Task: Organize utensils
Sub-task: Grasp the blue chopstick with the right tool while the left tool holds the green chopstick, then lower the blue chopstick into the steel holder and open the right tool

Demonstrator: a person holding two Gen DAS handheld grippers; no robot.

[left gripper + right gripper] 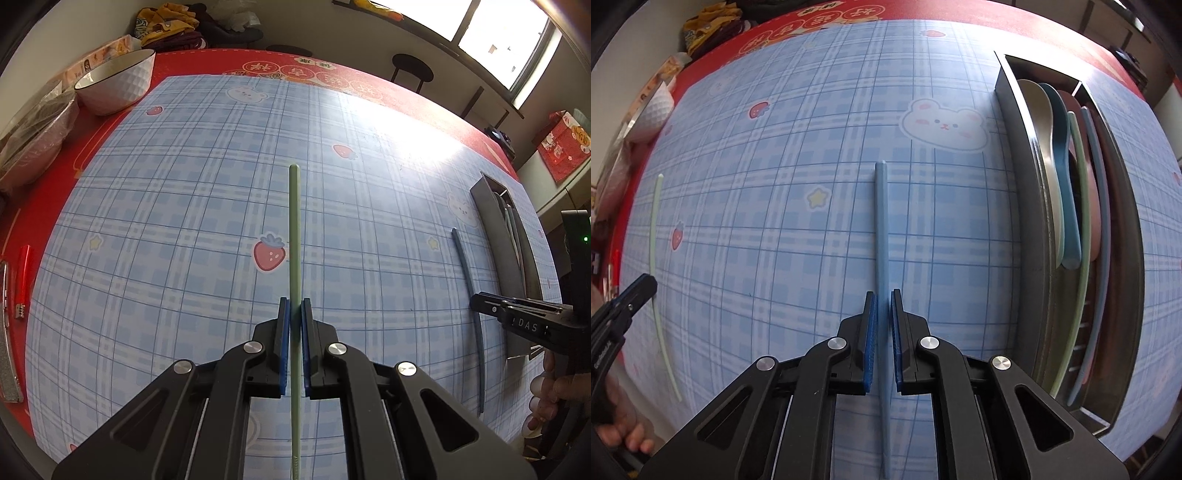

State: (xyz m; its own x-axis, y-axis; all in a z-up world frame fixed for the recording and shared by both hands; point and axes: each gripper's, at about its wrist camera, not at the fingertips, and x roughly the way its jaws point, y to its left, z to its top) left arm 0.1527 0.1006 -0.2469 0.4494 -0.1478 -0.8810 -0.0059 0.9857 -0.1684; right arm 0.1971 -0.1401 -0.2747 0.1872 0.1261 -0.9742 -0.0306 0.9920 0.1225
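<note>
A pale green chopstick runs straight ahead over the blue plaid mat, and my left gripper is shut on it near its lower half. My right gripper is shut on a blue chopstick lying along the mat, left of the metal utensil tray. The tray holds several spoons and a green and a blue chopstick. In the left wrist view the right gripper sits on the blue chopstick beside the tray. The right wrist view shows the left gripper and the green chopstick at far left.
A white bowl stands at the table's back left on the red cloth, next to a plastic-wrapped bundle. A red lighter lies at the left edge. A stool stands beyond the table.
</note>
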